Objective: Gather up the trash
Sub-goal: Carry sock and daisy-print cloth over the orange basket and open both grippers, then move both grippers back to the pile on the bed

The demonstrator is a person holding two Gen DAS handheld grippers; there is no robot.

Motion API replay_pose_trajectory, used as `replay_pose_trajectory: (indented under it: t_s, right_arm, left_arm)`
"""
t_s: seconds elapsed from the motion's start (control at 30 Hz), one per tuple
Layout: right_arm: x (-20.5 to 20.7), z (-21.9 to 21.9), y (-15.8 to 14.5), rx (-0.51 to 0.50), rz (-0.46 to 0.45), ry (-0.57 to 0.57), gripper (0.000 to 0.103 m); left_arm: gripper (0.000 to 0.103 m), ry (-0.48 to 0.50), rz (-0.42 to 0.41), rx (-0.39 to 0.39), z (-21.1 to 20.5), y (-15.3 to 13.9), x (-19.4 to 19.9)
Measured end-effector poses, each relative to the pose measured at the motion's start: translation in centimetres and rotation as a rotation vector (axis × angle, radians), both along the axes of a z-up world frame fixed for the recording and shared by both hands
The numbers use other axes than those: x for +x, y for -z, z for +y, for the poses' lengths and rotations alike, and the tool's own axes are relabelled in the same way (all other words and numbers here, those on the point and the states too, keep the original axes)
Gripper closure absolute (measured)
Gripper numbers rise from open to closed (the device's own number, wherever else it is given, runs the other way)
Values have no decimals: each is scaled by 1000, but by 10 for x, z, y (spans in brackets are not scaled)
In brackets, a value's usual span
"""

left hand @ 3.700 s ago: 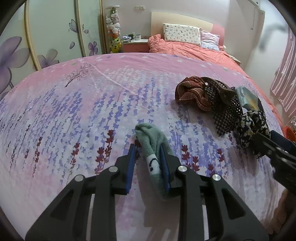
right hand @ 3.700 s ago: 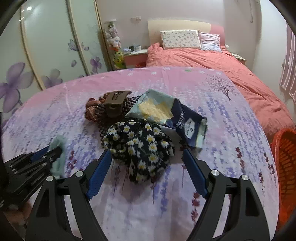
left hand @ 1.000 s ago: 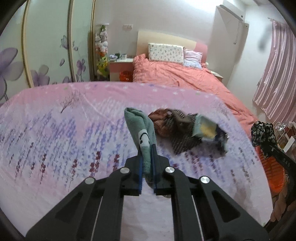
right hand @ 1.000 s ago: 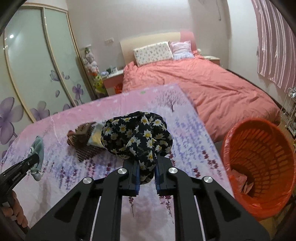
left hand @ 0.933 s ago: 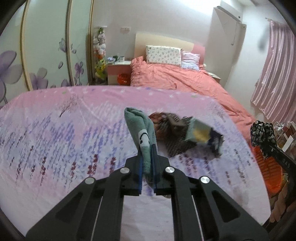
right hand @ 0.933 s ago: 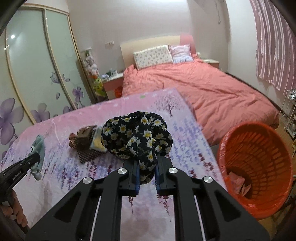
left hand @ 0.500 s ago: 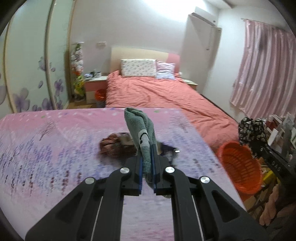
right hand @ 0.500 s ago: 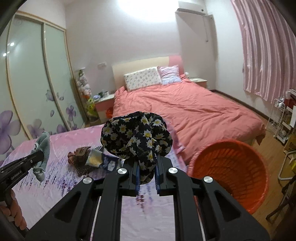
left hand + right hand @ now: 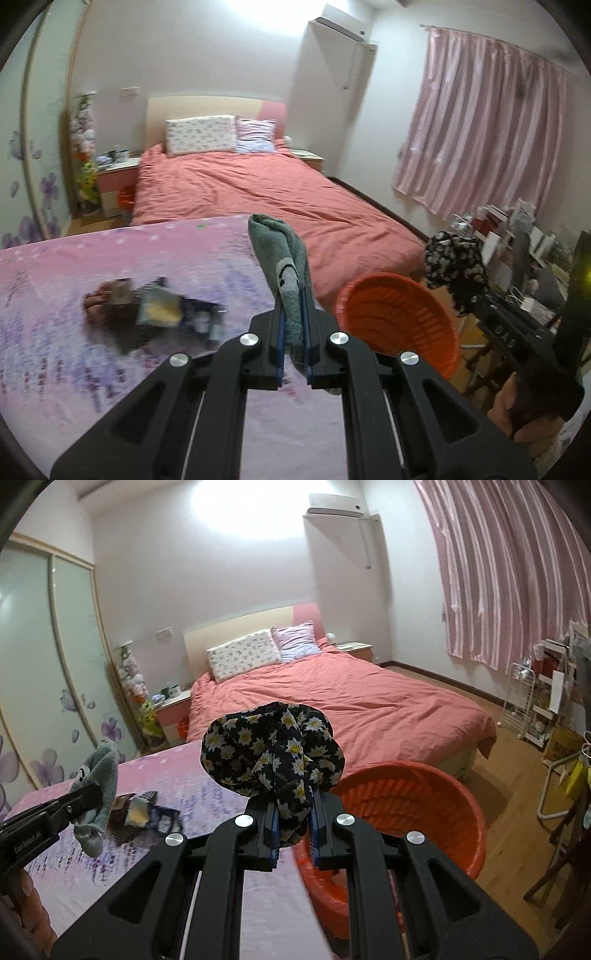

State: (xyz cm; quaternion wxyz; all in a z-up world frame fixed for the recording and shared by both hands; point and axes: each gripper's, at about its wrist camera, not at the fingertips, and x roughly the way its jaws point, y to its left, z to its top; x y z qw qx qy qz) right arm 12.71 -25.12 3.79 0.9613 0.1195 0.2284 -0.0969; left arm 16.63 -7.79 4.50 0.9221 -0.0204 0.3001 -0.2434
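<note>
The left gripper (image 9: 292, 325) is clamping a grey-green sock (image 9: 282, 258) and the right gripper (image 9: 292, 823) a daisy-print cloth (image 9: 271, 753) above the orange basket (image 9: 424, 797), neither dropped yet, while a wrapper pile (image 9: 159, 306) is lying uncollected on the lavender-print cover (image 9: 110, 369).

Soft indoor light glares off the wall (image 9: 236, 520) near the ceiling, fisheye bending darkens the corners, and motion blur smears the items (image 9: 155, 310) on the tabletop (image 9: 55, 369).
</note>
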Motion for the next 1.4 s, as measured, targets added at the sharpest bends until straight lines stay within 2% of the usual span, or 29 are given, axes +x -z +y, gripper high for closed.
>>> replay_pose_trajectory:
  t_s: [0.3, 0.57, 0.67, 0.73, 0.77, 0.8, 0.87, 0.93, 1.2, 1.4]
  right_arm:
    - [4, -48, 18, 48, 28, 92, 91]
    - [5, -85, 39, 116, 56, 147, 91]
    - [10, -95, 48, 139, 74, 156, 87]
    - [16, -98, 53, 148, 96, 144, 85]
    - [19, -101, 57, 153, 110, 138, 75]
    - [24, -101, 64, 163, 133, 123, 70]
    - [27, -100, 72, 165, 155, 114, 45]
    - [26, -99, 76, 153, 162, 112, 35]
    - [25, -93, 77, 143, 191, 97, 34]
    - [31, -67, 71, 110, 203, 52, 34]
  left_arm:
    - [94, 152, 31, -8, -80, 18, 9]
    - [93, 234, 94, 30, -144, 53, 28]
    - [88, 229, 114, 53, -157, 64, 36]
    - [75, 212, 125, 65, -161, 72, 43]
    - [68, 202, 131, 74, -161, 77, 47]
    - [63, 192, 134, 80, -160, 79, 48]
    - [59, 171, 148, 91, -155, 86, 54]
    - [54, 146, 160, 97, -147, 91, 60]
    - [41, 49, 169, 116, -102, 98, 66]
    - [40, -55, 179, 125, -52, 101, 74]
